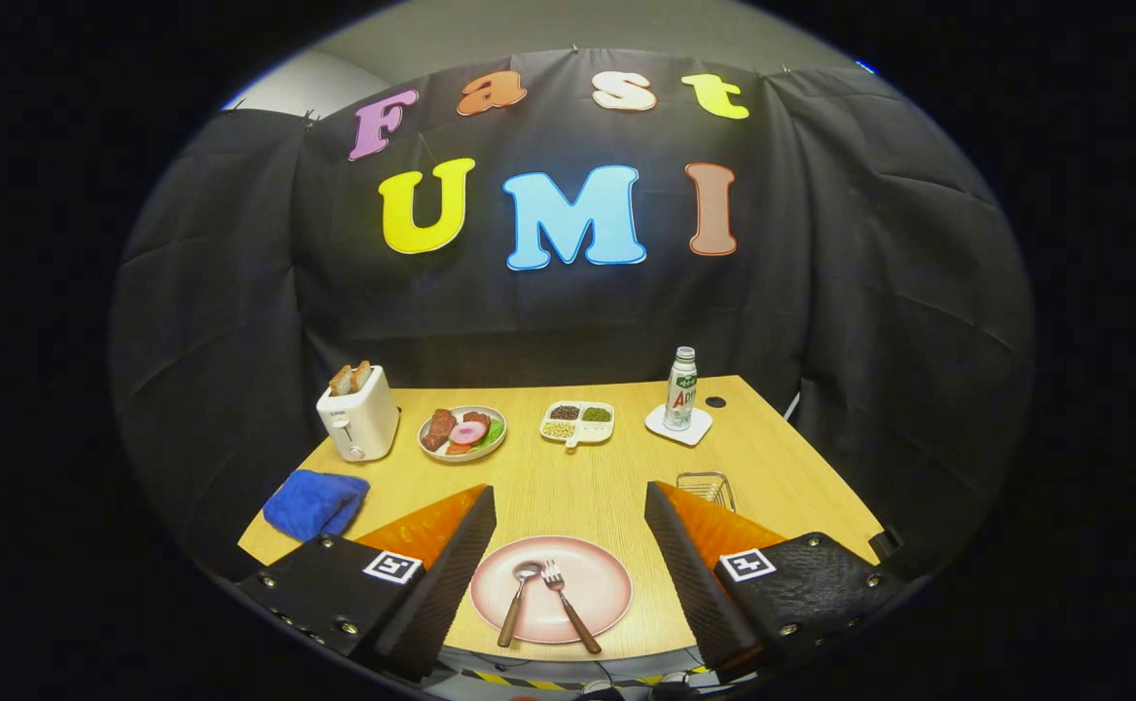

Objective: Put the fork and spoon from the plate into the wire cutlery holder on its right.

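A pink plate lies on the wooden table between my two fingers. On it rest a spoon on the left and a fork on the right, both with brown wooden handles pointing toward me. The wire cutlery holder stands to the plate's right, partly hidden behind my right finger. My gripper hovers above the plate, wide open, with nothing between its fingers.
Beyond the plate sit a white toaster with bread, a plate of food, a divided dish of grains and a bottle on a white coaster. A blue cloth lies left of my left finger.
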Demonstrator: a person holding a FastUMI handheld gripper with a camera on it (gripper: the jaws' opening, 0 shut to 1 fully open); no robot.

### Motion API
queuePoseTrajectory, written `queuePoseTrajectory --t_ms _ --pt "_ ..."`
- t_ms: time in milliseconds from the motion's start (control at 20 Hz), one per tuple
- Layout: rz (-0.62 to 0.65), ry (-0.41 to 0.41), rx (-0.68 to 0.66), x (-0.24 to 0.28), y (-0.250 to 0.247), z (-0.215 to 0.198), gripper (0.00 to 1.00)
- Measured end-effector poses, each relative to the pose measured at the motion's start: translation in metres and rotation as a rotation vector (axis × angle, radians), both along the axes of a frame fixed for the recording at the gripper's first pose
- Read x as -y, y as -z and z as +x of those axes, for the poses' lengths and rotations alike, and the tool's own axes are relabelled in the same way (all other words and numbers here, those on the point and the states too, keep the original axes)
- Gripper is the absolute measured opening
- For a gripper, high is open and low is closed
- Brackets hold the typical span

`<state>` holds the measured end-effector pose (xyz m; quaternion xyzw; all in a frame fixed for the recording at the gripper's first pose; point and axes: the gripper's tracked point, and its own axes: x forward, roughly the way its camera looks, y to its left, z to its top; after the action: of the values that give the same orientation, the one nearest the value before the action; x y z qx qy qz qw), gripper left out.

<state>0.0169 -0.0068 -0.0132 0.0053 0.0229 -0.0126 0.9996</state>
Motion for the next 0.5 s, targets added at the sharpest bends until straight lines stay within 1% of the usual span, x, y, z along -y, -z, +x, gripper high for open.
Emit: queuePoseTrajectory --t_ms 200,500 --pt "0.002 0.015 -0.065 0.005 0.027 0.013 0.96" --pt "-0.004 0.01 -0.236 0.007 0.1 0.041 0.96"
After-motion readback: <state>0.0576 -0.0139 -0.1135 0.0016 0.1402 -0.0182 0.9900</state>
